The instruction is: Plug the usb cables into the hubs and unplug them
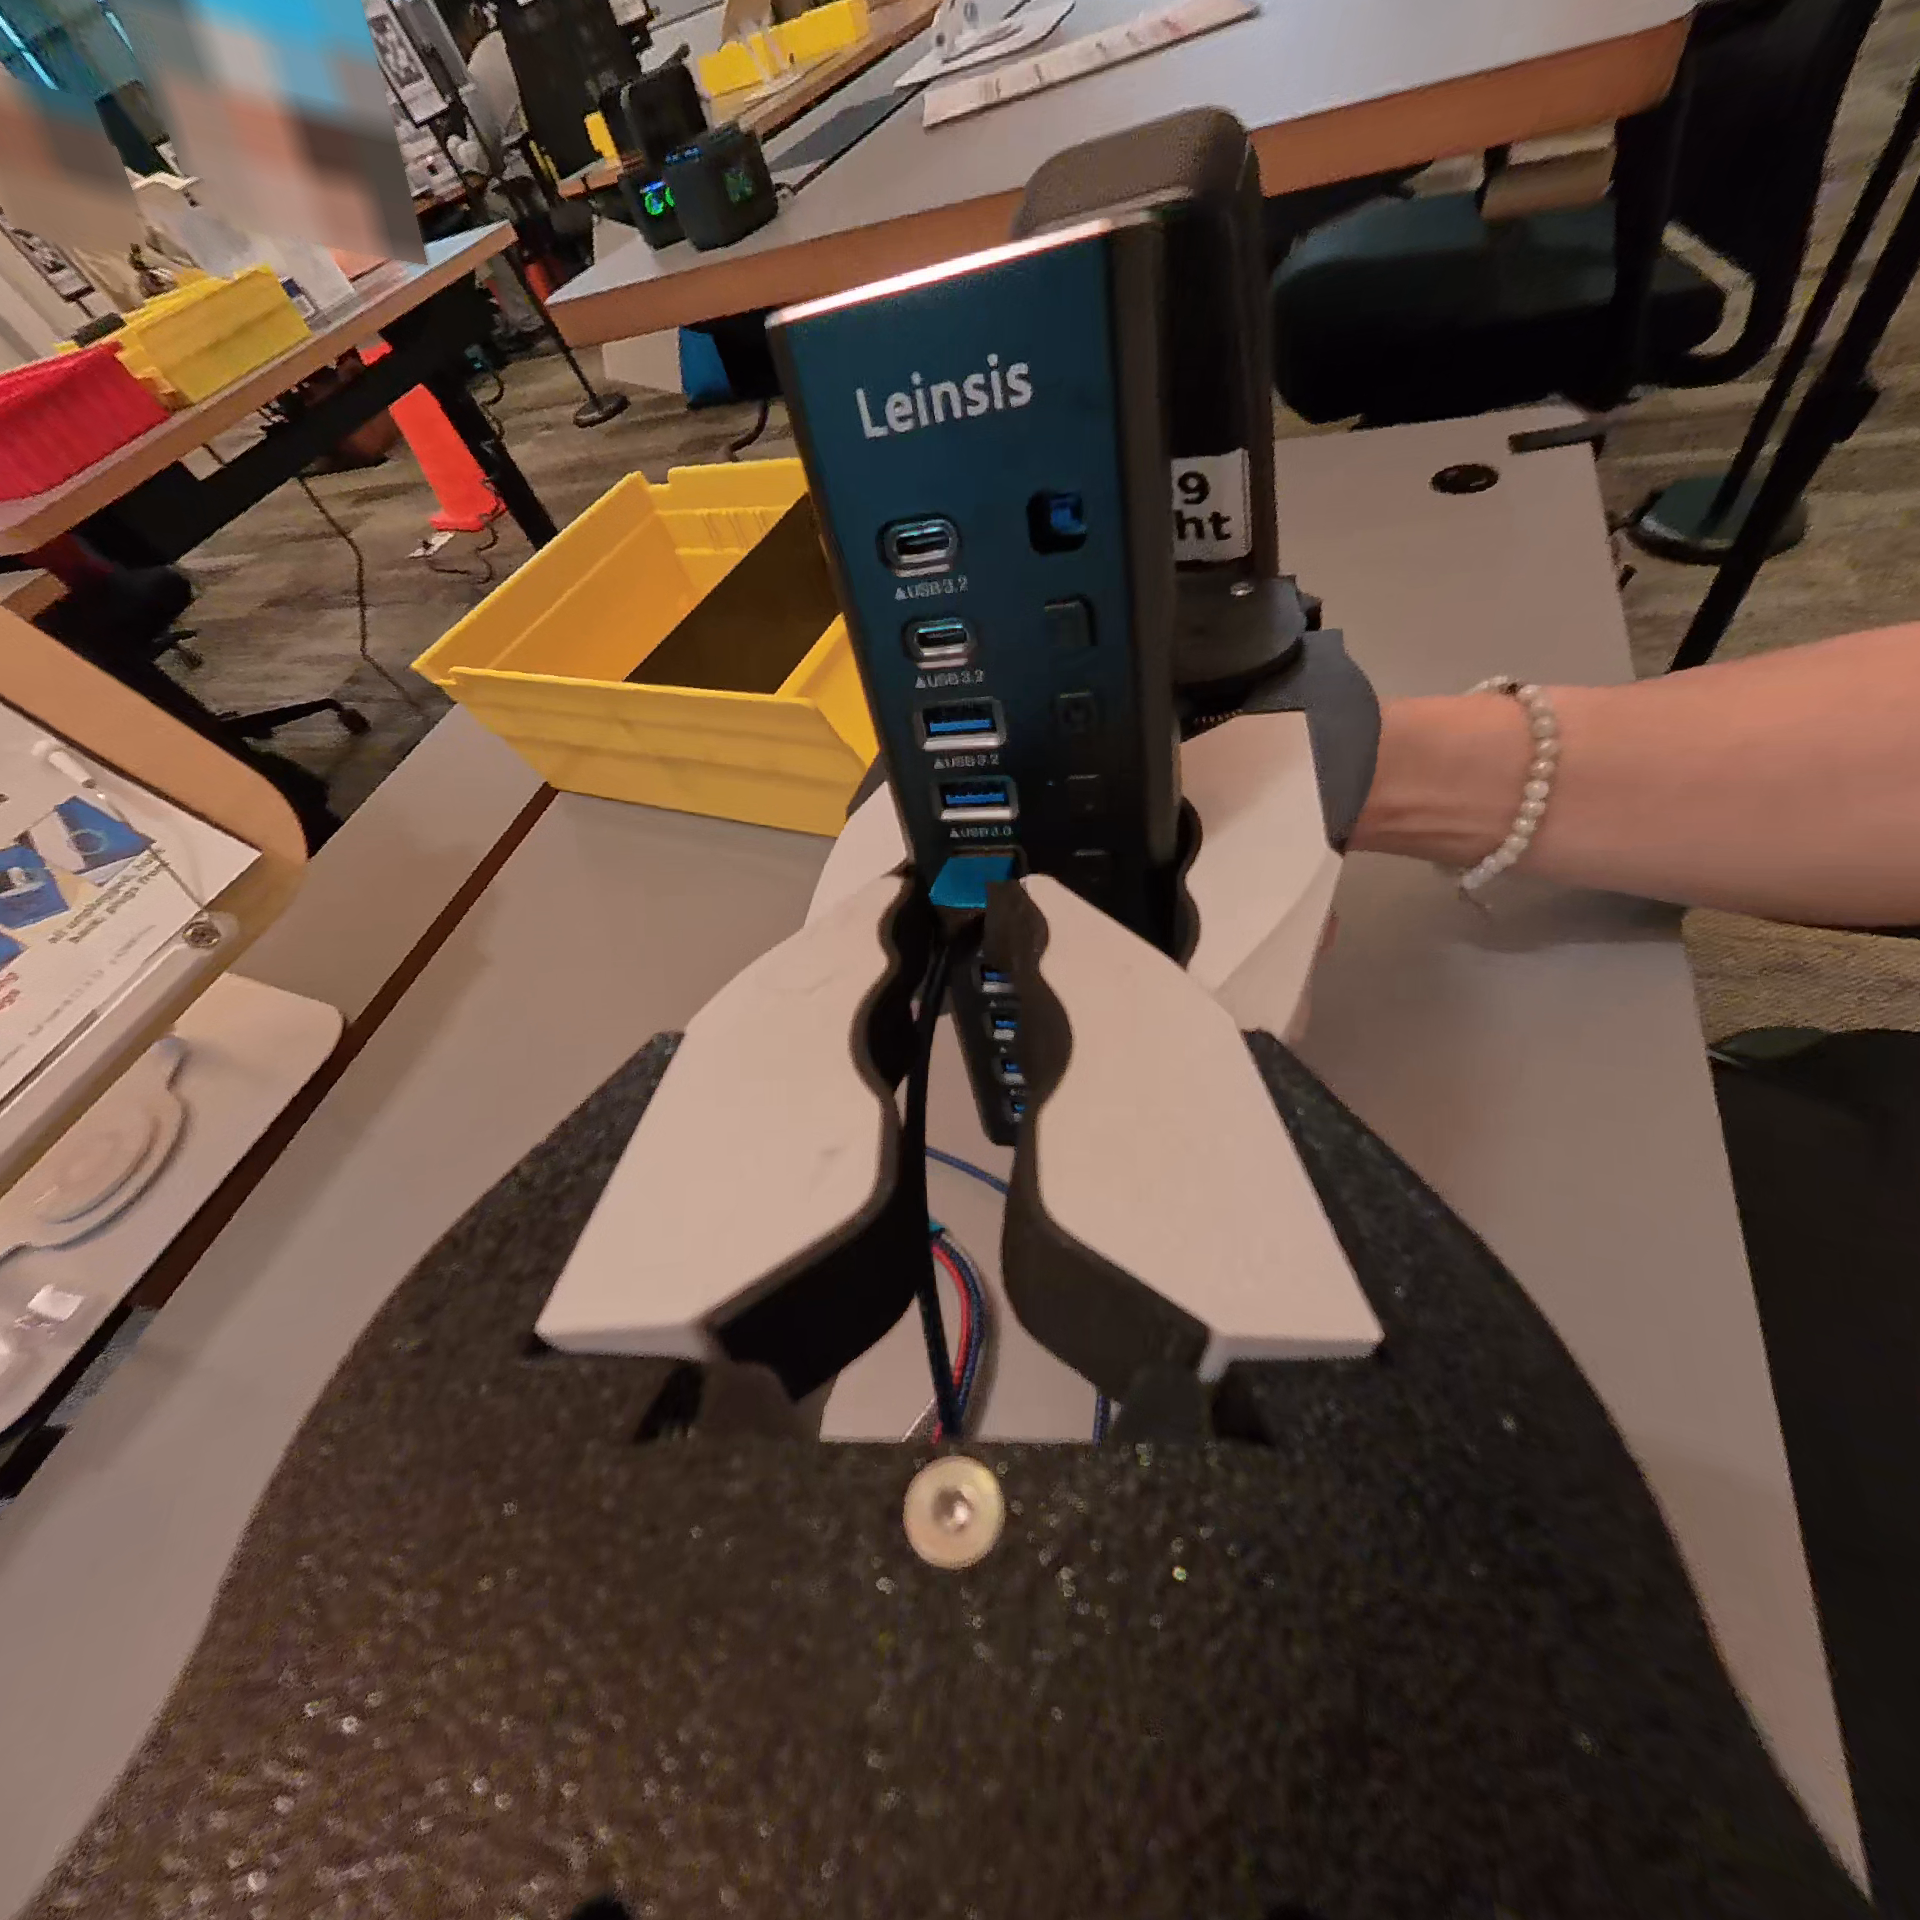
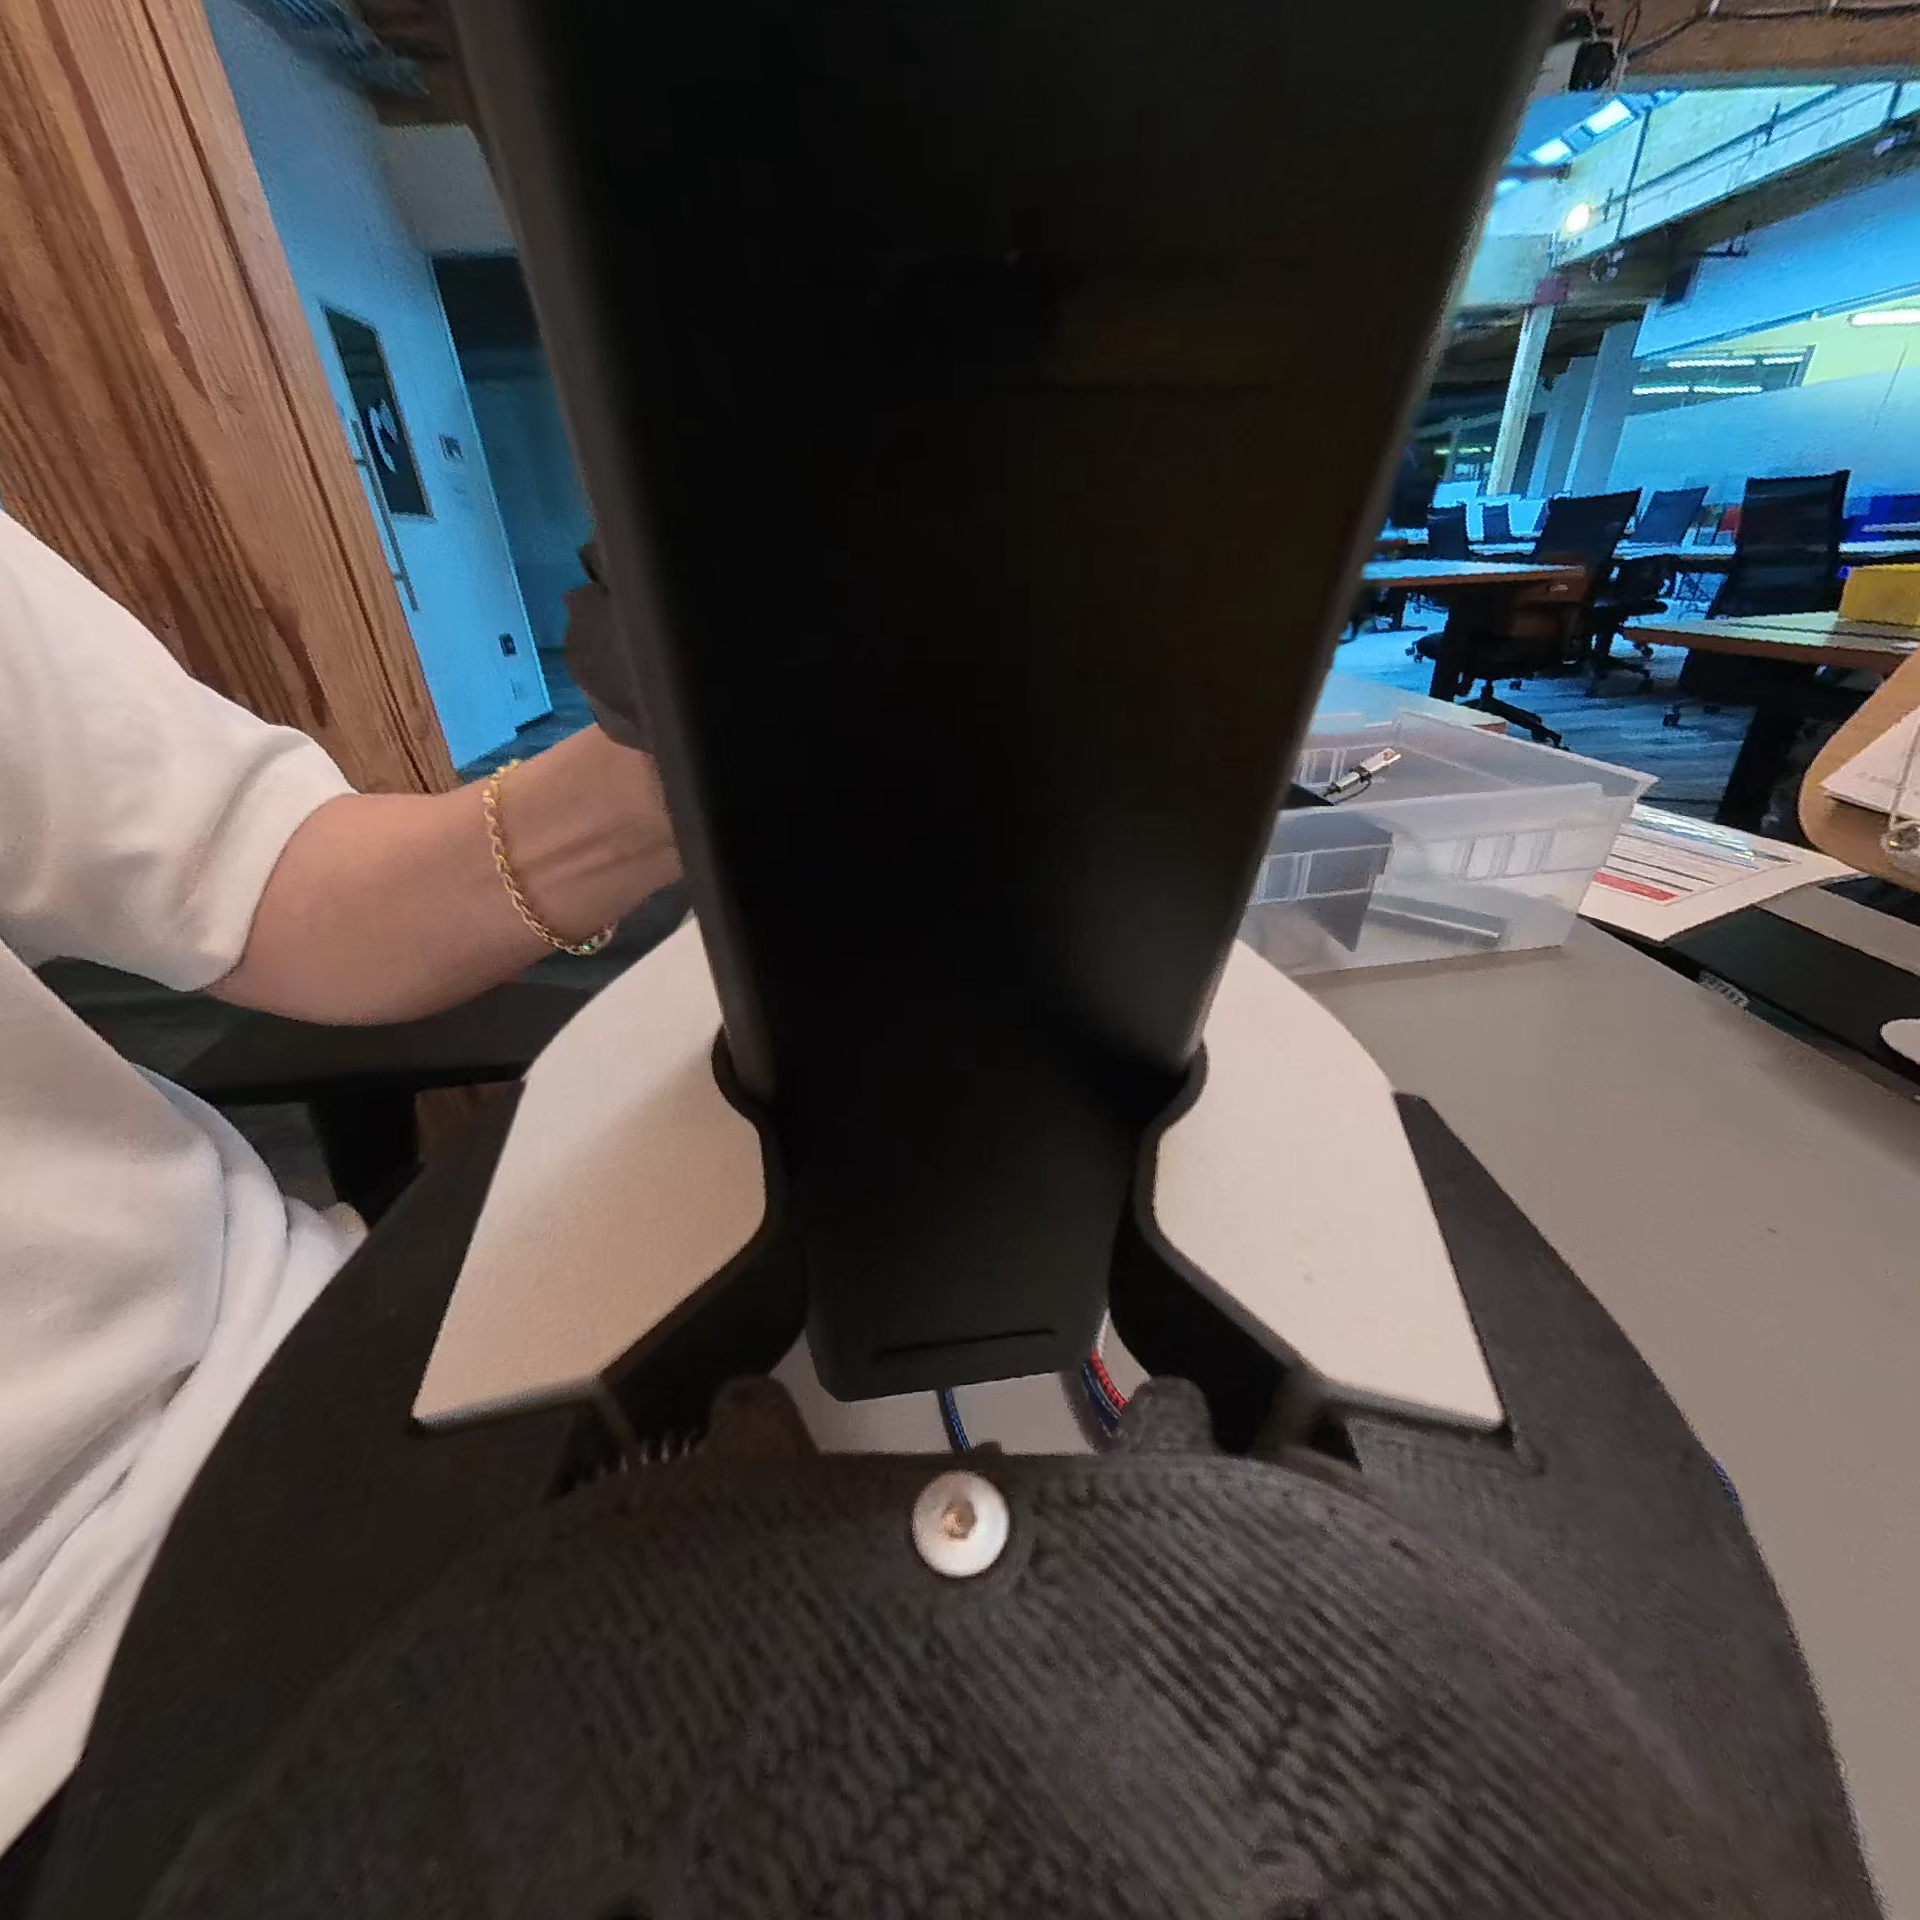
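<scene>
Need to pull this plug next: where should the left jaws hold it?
Grip the blue plug by its flat sides, approaching square to the hub face: its body stands straight out of the port. The right gripper braces the hub.

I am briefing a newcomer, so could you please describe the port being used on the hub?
Find the tall dark upright USB hub beside the yellow plastic bin. Follow its left column of ports down to the left gripper. It is the one holding the blue plug, just below two empty blue-lined sockets.
</scene>
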